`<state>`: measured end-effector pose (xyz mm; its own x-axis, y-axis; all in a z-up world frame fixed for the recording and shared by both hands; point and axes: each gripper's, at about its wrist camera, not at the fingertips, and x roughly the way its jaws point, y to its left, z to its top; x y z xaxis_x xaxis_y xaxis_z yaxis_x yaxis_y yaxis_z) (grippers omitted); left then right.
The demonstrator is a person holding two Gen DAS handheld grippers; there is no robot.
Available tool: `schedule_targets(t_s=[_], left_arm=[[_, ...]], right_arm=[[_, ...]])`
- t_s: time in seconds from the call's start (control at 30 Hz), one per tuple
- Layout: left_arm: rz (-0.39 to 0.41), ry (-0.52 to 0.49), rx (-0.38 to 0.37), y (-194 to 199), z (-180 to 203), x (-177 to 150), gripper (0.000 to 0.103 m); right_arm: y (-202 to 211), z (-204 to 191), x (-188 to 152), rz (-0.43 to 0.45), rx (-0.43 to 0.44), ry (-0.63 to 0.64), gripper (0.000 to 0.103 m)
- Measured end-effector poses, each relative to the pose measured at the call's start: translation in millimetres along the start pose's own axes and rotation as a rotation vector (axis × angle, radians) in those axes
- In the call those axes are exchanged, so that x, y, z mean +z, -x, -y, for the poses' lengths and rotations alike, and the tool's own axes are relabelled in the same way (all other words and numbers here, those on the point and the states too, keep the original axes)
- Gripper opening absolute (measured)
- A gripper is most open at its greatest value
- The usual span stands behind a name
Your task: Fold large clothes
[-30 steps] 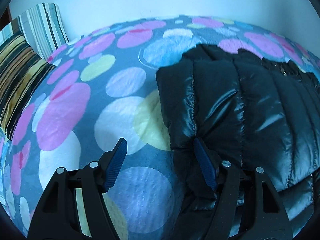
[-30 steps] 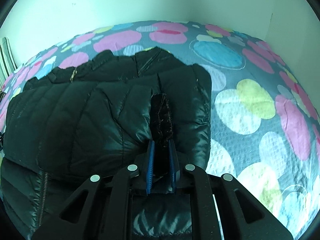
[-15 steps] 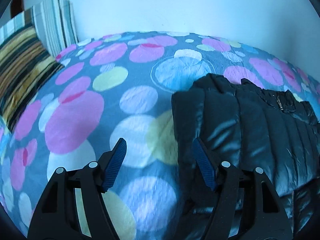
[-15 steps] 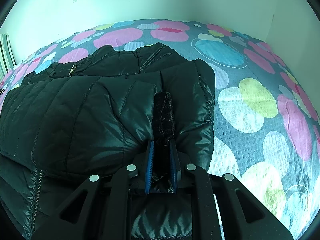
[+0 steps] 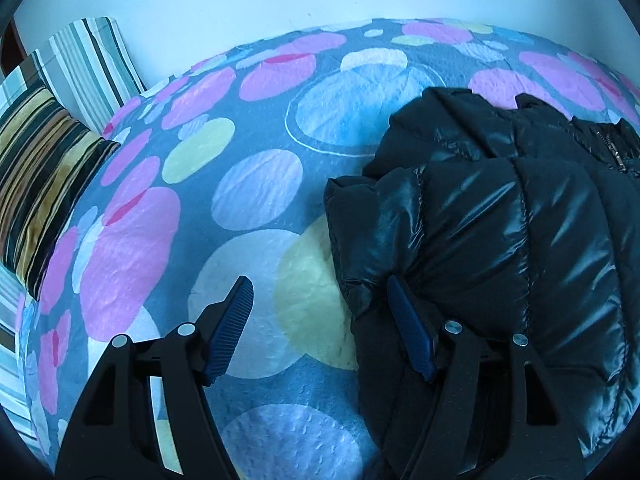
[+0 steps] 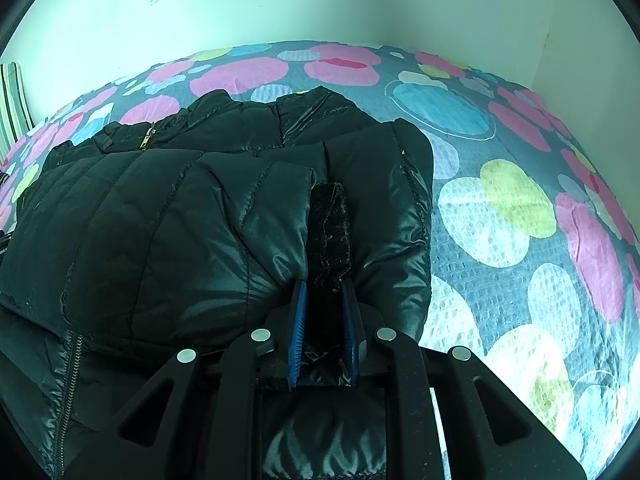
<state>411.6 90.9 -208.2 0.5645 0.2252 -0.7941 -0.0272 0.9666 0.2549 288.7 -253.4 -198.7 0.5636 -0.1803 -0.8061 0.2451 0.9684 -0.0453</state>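
A shiny black puffer jacket lies on the bed, its sleeves folded in over the body. My right gripper is shut on the sleeve's dark knit cuff, which stands up between the blue pads. In the left wrist view the jacket fills the right side. My left gripper is open and low over the bedspread at the jacket's left edge. Its right finger rests against the folded sleeve, and nothing lies between the fingers except bedspread.
The bedspread is grey-blue with big coloured dots. Striped pillows lie at the far left by the wall. A white wall runs behind the bed, with a corner at the right.
My left gripper drew back from the jacket's edge, then came in close to it again, staying open. The right gripper kept its hold on the cuff and did not move.
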Motion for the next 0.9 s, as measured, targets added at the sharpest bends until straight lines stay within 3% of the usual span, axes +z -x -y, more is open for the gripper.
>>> schedule_targets(t_s=[0.3,0.4,0.47,0.5,0.8,0.9], left_arm=[[0.032,0.046,-0.017,25.5,-18.5,-6.3,0.07],[0.046,0.077,-0.054,48.5,-35.2,-21.6,0.072],[0.059,0.081,-0.07,66.7,-45.7,-38.7,0.072],[0.061,0.081,-0.071,73.1,-48.3,-45.8,0.073],[0.047,0.061,-0.14,136.6,-60.2,-143.1,0.074],[0.027,0.058,-0.159,153.7,-57.8,-173.7,0.074]], right_arm=[[7.3,5.7,3.4,0.022,0.015,-0.022,0.02],[23.4,12.7,1.9,0.035,0.014,-0.041,0.029],[36.6,18.9,-2.4,0.047,0.022,-0.06,0.045],[44.7,22.5,-6.6,0.055,0.022,-0.064,0.047],[99.1,54.9,-74.0,0.031,0.037,-0.053,0.048],[109.3,62.8,-99.3,-0.012,0.081,-0.068,0.048]])
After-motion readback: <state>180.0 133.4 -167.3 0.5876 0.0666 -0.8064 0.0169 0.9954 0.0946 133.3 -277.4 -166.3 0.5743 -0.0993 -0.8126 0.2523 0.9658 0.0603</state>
